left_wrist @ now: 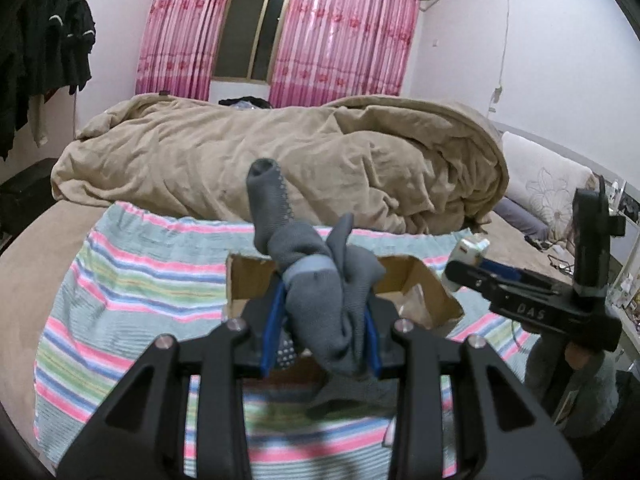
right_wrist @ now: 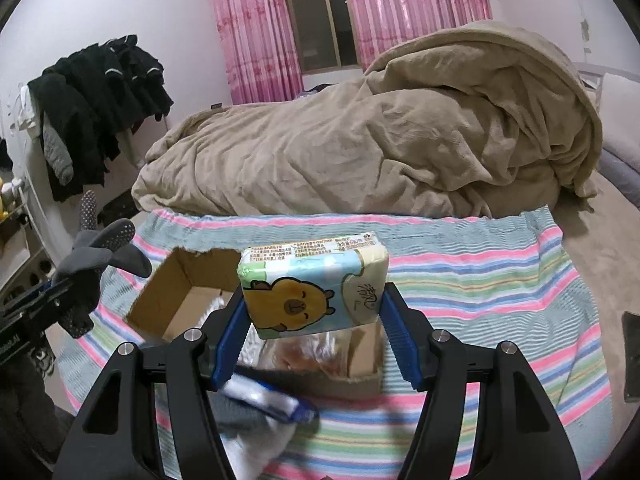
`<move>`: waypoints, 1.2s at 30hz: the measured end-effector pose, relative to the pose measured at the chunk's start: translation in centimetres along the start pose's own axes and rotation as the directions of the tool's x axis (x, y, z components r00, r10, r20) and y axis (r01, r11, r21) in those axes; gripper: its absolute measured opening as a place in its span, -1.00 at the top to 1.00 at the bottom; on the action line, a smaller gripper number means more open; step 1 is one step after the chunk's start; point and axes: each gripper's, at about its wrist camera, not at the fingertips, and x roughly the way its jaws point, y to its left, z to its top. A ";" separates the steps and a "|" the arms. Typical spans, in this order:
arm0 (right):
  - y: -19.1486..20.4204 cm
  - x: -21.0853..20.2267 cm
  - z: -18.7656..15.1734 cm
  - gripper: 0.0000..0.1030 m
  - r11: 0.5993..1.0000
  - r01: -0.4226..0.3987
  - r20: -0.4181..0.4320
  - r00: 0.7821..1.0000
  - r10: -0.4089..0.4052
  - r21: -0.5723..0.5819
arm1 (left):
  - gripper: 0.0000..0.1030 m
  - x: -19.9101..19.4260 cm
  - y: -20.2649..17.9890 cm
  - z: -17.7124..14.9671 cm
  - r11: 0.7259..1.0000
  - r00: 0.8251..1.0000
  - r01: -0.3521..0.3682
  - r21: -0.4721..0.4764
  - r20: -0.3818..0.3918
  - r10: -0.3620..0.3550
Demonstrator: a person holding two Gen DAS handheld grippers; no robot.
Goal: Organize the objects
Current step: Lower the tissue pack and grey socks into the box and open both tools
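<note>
My left gripper is shut on grey socks with grip dots, held above an open cardboard box on a striped cloth. The socks also show at the left of the right wrist view. My right gripper is shut on a tissue pack printed with a brown capybara, held above the same box. The right gripper also shows in the left wrist view, to the right of the box.
A rumpled beige duvet lies behind the striped cloth. White and blue fabric lies in front of the box. Dark clothes hang at the left wall. Pink curtains frame a window. A pillow lies at right.
</note>
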 end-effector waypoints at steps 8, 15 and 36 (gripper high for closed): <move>-0.4 3.0 1.1 -0.30 0.998 -0.003 -0.028 1.000 0.005 0.069 | 0.32 3.9 0.8 0.7 1.000 0.998 -0.028 -0.002 -0.059 0.028; -0.3 6.1 0.6 -0.30 0.998 0.020 -0.073 0.997 -0.016 0.062 | 0.32 7.7 1.6 0.0 0.999 0.989 -0.038 0.000 -0.141 0.038; 0.7 9.4 -0.2 -0.64 0.999 0.043 -0.142 0.989 -0.039 0.022 | -0.26 10.7 2.5 -1.8 0.998 0.966 -0.053 -0.017 -0.256 0.046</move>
